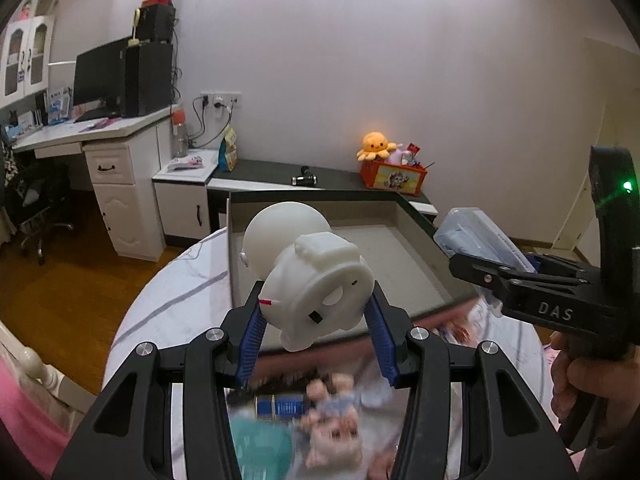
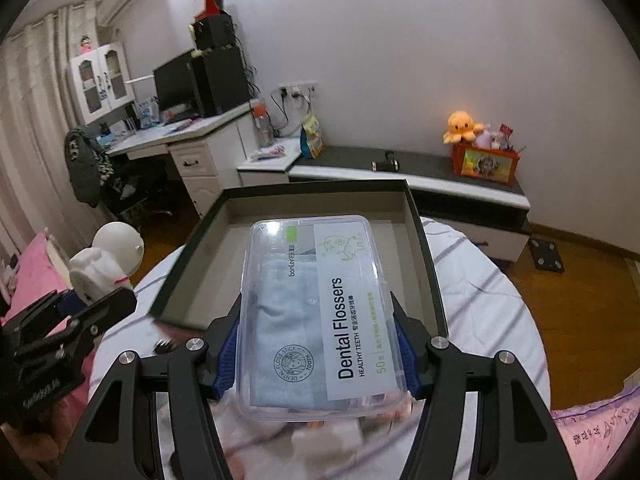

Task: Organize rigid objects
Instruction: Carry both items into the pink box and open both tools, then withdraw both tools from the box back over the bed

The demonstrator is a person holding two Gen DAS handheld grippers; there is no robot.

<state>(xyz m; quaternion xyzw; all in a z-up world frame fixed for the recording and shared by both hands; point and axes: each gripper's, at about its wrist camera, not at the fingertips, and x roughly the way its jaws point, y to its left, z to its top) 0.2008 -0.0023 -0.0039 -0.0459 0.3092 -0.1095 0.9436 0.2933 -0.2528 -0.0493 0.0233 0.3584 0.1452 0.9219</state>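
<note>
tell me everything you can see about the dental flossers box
The dental flossers box is a clear, hard-looking plastic case with rounded corners and a closed lid. A white label reads "Dental Flossers, Healthy Teeth, 50", and pale blue contents show through. The right gripper holds it by its long sides, jaws shut on it, in the air, in front of the dark open tray.

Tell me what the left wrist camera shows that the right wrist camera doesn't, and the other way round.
Only the left wrist view shows the blurred clutter under the left gripper: a blue tube and a small doll.

Only the right wrist view shows the box's printed label, Dental Flossers, and the scale on the floor.

Both show the white figure clamped in the left gripper, the box clamped in the right gripper, the empty tray, and the orange octopus.
</note>
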